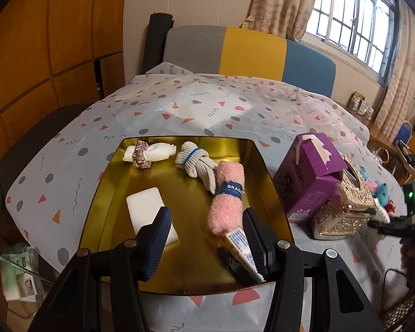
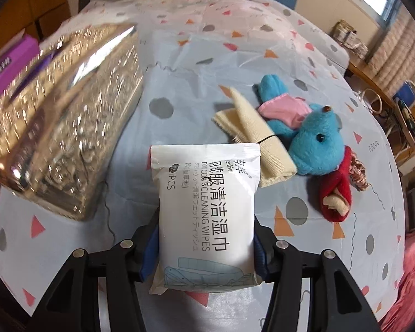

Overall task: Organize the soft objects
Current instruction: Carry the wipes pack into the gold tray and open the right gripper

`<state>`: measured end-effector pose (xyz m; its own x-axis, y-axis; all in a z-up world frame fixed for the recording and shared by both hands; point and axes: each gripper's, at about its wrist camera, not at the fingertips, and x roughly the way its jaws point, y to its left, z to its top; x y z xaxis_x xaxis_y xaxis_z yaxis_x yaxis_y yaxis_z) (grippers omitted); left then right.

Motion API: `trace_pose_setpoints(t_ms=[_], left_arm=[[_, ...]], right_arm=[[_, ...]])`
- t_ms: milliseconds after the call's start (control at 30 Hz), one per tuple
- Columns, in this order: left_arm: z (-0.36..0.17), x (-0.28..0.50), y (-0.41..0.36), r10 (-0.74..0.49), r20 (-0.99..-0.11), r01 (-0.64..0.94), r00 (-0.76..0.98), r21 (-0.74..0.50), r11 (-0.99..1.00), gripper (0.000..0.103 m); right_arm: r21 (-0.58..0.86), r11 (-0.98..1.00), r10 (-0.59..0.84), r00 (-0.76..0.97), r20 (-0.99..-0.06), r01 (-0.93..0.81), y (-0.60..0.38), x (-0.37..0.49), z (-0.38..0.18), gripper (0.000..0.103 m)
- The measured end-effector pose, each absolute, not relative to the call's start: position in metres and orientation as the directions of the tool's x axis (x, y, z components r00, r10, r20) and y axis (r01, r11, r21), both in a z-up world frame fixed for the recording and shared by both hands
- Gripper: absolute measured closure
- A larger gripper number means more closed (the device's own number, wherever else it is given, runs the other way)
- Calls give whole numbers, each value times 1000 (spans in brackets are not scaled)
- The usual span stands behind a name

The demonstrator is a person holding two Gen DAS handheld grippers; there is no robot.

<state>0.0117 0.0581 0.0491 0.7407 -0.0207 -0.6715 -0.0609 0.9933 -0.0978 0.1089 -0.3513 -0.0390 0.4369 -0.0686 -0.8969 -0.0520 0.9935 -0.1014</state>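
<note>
My left gripper (image 1: 206, 227) is open and empty above the near part of a gold tray (image 1: 108, 193). The tray holds a white sponge block (image 1: 149, 207), a rolled pink fluffy towel (image 1: 227, 202), a grey-white sock bundle (image 1: 196, 163), a white cloth in a pink scrunchie (image 1: 149, 153) and a flat packet (image 1: 242, 251). My right gripper (image 2: 206, 238) is shut on a white pack of cleaning wipes (image 2: 207, 210), held above the table. Beyond it lie a cream cloth (image 2: 251, 132), a blue plush toy (image 2: 312, 130) and a red cloth roll (image 2: 337, 193).
A glittery gold tissue box (image 1: 345, 207) (image 2: 63, 116) and a purple carton (image 1: 310, 177) (image 2: 5, 66) stand between the tray and the toys. The table wears a patterned white cloth (image 1: 207, 105). A chair (image 1: 249, 49) stands at the far edge.
</note>
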Motion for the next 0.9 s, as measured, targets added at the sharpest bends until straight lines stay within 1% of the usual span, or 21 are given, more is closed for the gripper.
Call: trace_pose_setpoints(t_ms=[367,433,567,667,800,900], left_arm=[[38,4,54,-51,-681,-31,730,-107,994,48],[38,4,53,-51,-680,-25,731,-102,994,48],[36,5,56,-48,-684,-34,728,-105,994,48],[37,4,60,-36,-681,-48,731,-105,993,48],[35,1,66,-26,-680,-67,733,-109,992,48],[36,1,70,-16,-684,-80,729,-109,991,48]], right_arm=[[-29,996,-70,554,-830,82,-366,113,13,48],[-32,994,-86,570,-817,105,-369,118,25,48],[18,992,-67,626,-777,129,-371,134,64,48],[53,994,-28,672,-740,99,-358,145,94,48],[61,998,39,720,-693,5,-318,156,124,48],[87,990,143,728,-670,-115,-271,164,139,48]])
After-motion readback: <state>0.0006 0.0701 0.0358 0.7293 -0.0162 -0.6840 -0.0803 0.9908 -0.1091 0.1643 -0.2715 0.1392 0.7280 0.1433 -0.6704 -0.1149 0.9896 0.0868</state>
